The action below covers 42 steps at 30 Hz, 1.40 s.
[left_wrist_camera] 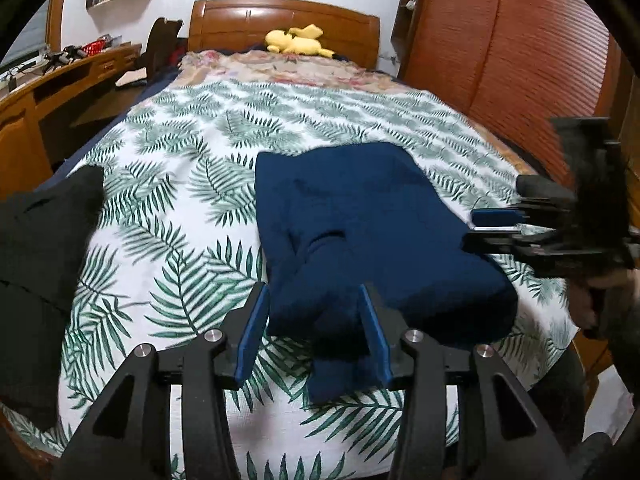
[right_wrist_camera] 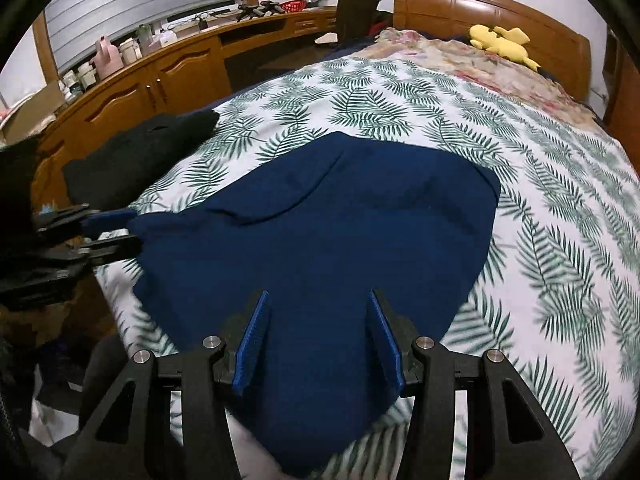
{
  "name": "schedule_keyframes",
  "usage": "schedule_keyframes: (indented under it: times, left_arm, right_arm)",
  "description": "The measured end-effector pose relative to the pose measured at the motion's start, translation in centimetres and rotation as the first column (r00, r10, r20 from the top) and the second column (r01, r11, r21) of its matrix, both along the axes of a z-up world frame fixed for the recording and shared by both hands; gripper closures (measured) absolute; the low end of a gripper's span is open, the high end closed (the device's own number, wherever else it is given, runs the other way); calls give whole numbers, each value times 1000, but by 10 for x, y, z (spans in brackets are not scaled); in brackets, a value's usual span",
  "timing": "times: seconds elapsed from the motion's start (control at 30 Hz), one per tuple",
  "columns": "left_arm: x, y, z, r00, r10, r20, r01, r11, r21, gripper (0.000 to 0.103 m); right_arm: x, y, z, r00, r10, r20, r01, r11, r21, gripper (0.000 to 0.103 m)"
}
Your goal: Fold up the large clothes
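Item: navy garment (left_wrist_camera: 360,216), partly folded, lying on our fern-print bedspread (left_wrist_camera: 192,128). A bunched fold sits between the left gripper's (left_wrist_camera: 316,334) fingers; the blue pads stand apart from the cloth, so we record them as open. The right gripper (right_wrist_camera: 320,344) hovers over the garment's near edge, fingers parted, nothing visibly pinched. Beyond the left fingers, to their left: black garment (left_wrist_camera: 44,240). Far ahead: yellow plush toy (left_wrist_camera: 298,40) by the headboard (left_wrist_camera: 280,20).
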State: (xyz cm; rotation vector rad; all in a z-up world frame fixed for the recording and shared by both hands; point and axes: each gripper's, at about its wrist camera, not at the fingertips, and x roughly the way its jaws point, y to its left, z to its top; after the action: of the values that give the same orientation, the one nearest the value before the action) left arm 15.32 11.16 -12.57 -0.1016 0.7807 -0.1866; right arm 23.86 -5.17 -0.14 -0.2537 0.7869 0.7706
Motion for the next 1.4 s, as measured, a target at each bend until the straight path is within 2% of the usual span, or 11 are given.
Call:
schedule_keyframes:
  times: [0.13,0.2,0.27,0.43,0.6,0.73,0.87,0.97,1.23,1.4]
  left_arm:
    - [1,-3,-11,1000,-5,-24,5,1000,-9,58]
    - [0,-3,-13,1000,-1,-25,1,1000,-8,71]
    - [0,-2,-15,999,-2,-37,1,1000,-27,82]
    - [-5,-7,-10,1000,0,-20,-1,1000,-24,90]
    - [-10,-10,-2,1000,6,-7,-6,1000,-21,91]
    - [-15,-15,3,1000,0,0,0,1000,-14,92]
    - [-22,-26,9,1000,-20,10,20,1000,3,93]
    - [-28,-33,16,999,-39,30,39,999,1,94]
    - [-39,-45,19,998,-43,48,42,999,21,93]
    - [-47,-43,13,999,-3,45,0,998,56,86]
  right_arm:
    - [-16,-10,7,1000,10,-20,-9,999,38,50]
    - [-24,-14,6,999,31,-39,-29,999,46,50]
    - [-26,-13,1,998,42,-44,-41,999,11,50]
    - [-32,-10,-7,997,45,-57,-47,998,-48,50]
    - [-35,1,-16,999,31,-9,-32,988,-154,50]
    - [-32,-8,-22,1000,1,-28,-5,990,-138,51]
    - [-32,-24,-21,997,-4,-71,0,998,-57,76]
    - [-39,-34,-14,999,-15,-46,12,999,-51,84]
    - [-59,-50,-16,998,-36,-43,35,999,-32,86]
    - [-67,-57,-14,998,-46,-44,46,999,1,83]
